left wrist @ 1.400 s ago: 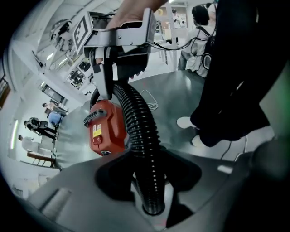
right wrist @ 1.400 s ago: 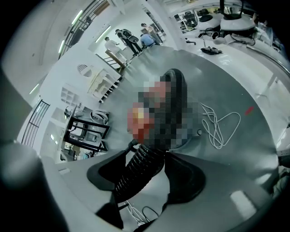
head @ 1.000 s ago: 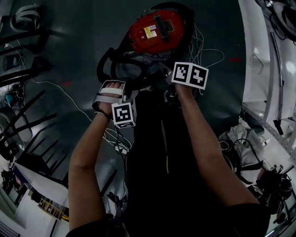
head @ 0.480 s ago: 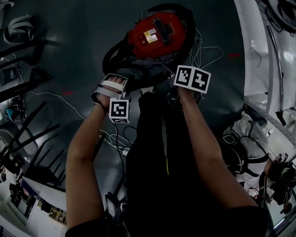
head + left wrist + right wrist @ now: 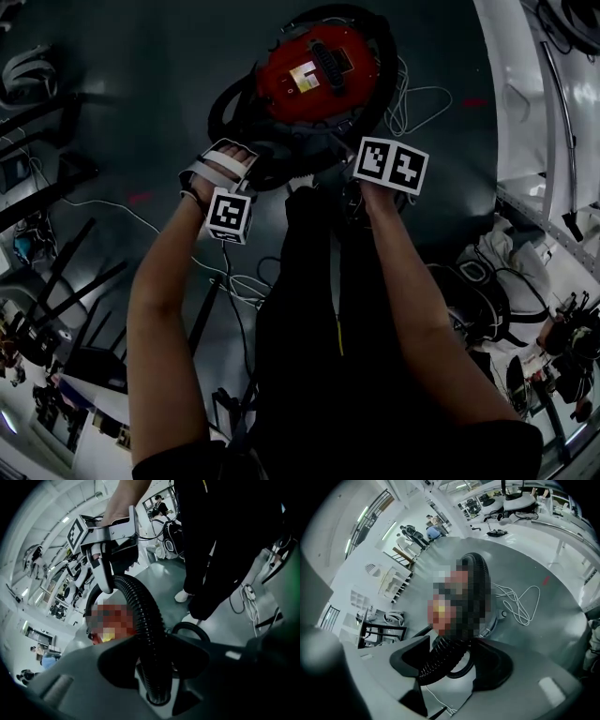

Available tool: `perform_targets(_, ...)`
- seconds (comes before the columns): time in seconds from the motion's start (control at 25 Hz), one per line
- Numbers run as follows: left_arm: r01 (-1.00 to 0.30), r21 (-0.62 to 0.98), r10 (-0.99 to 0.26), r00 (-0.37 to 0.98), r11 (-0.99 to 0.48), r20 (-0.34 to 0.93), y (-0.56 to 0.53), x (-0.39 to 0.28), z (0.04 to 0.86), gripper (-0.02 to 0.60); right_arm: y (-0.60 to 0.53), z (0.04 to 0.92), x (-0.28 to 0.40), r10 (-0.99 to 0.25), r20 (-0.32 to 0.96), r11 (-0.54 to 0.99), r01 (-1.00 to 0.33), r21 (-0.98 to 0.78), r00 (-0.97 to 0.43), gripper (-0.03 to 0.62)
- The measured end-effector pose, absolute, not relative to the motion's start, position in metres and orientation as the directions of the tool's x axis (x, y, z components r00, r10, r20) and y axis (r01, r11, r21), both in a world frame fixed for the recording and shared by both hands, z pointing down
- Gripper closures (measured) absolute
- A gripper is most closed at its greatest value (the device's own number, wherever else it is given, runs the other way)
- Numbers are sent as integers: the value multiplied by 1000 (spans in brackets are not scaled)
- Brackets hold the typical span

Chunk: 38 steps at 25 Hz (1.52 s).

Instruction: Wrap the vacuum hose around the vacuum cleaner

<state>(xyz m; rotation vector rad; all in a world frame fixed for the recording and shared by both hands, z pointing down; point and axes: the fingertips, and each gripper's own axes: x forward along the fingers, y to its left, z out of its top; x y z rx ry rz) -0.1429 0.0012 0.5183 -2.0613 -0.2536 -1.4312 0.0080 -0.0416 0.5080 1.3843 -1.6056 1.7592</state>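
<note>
A red vacuum cleaner point(image 5: 314, 70) stands on the grey floor at the top of the head view. Its black ribbed hose point(image 5: 234, 103) curls round its body. My left gripper point(image 5: 246, 161) is at the vacuum's near-left side, shut on the hose point(image 5: 147, 634), which runs up between its jaws. My right gripper point(image 5: 343, 157) is at the near-right side, shut on another stretch of the hose point(image 5: 440, 660). In the left gripper view the right gripper point(image 5: 105, 559) shows at the upper left, clamped on the hose's far part. The vacuum point(image 5: 459, 602) lies straight ahead of the right gripper.
A white cable point(image 5: 412, 98) lies looped on the floor right of the vacuum. Dark stands and chair legs point(image 5: 56, 281) crowd the left. A white bench frame point(image 5: 534, 112) runs along the right, with bags and cords point(image 5: 487, 300) below it. The person's dark trousers point(image 5: 319, 328) fill the middle.
Both grippers have moved slightly toward the vacuum, the left one up and to the left. The hose loop on the vacuum's near-left side has drawn closer round the body.
</note>
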Motion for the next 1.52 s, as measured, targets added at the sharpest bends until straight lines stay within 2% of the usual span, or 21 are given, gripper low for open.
perform_targets(0.56, 594, -336, -18, 475, -731, 880, -23, -135, 526, 388, -55, 517, 19, -324, 851, -344, -787, -513, -413, 309)
perform_targets(0.6, 600, -341, -20, 475, -723, 880, -25, -136, 528, 388, -56, 517, 22, -323, 858, -329, -803, -496, -398, 296)
perform_targets(0.68, 597, -350, -30, 478, -722, 878, -33, -138, 530, 388, -61, 519, 29, -315, 876, -260, -854, -450, -365, 151)
perform_targets(0.72, 591, -350, -31, 481, -726, 876, -37, -139, 531, 388, -66, 519, 30, -309, 878, -225, -870, -440, -364, 121)
perform_targets(0.8, 594, -340, -18, 480, -729, 877, -41, -139, 533, 388, -74, 518, 29, -293, 875, -176, -877, -447, -386, 130)
perform_targets(0.88, 612, -319, 5, 467, -723, 884, -42, -142, 536, 387, -80, 516, 31, -283, 877, -152, -884, -441, -388, 177)
perform_targets(0.96, 626, -305, 16, 453, -718, 891, -45, -147, 539, 387, -85, 515, 38, -288, 882, -146, -893, -425, -372, 192)
perform_targets(1.16, 651, -303, 33, 451, -696, 892, -50, -148, 545, 387, -93, 515, 68, -325, 887, -141, -911, -388, -328, 199)
perform_targets(1.52, 695, -291, 100, 463, -657, 881, -43, -130, 570, 379, -159, 510, 109, -353, 893, -46, -948, -315, -280, 206)
